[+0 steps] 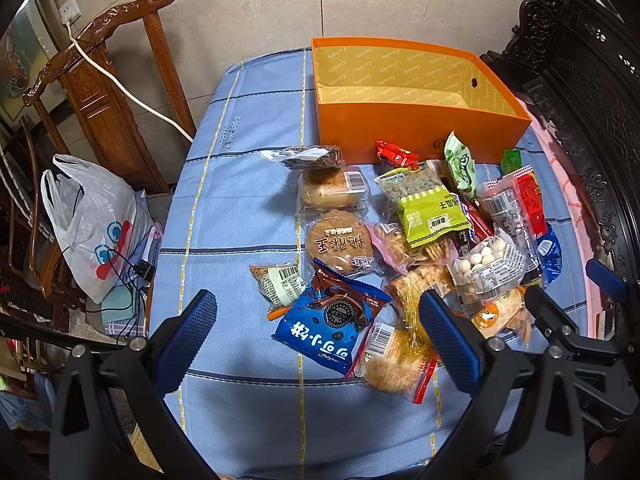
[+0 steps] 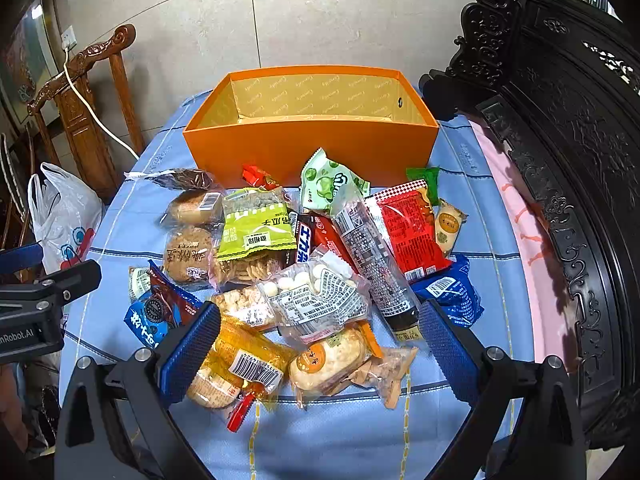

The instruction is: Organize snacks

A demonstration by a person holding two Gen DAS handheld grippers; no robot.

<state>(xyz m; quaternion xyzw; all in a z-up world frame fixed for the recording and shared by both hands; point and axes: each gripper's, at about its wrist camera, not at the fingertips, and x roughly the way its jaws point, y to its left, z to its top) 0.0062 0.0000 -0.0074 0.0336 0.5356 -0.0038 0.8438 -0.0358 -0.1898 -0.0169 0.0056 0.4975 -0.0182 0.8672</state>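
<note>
Left wrist view is showing my left gripper [image 1: 316,334] gaping wide above the blue cookie packet [image 1: 320,330] at lower centre, gripping nothing; the snack pile [image 1: 420,232] is lying mid-frame before the orange box [image 1: 420,132] at upper centre; only the right wrist view is showing the long black-labelled bar [image 2: 372,256] fully, my right gripper [image 2: 320,338] spreading wide around a round pastry [image 2: 328,360], not clamping.

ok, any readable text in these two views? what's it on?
"nRobot.AI" (start cut off): left tool body
"桃酥王": round cookie pack
"吊瓜子": green seed pack
"士力架": chocolate bar
Orange box lining print, barcodes, back labels: too small to read.
</note>
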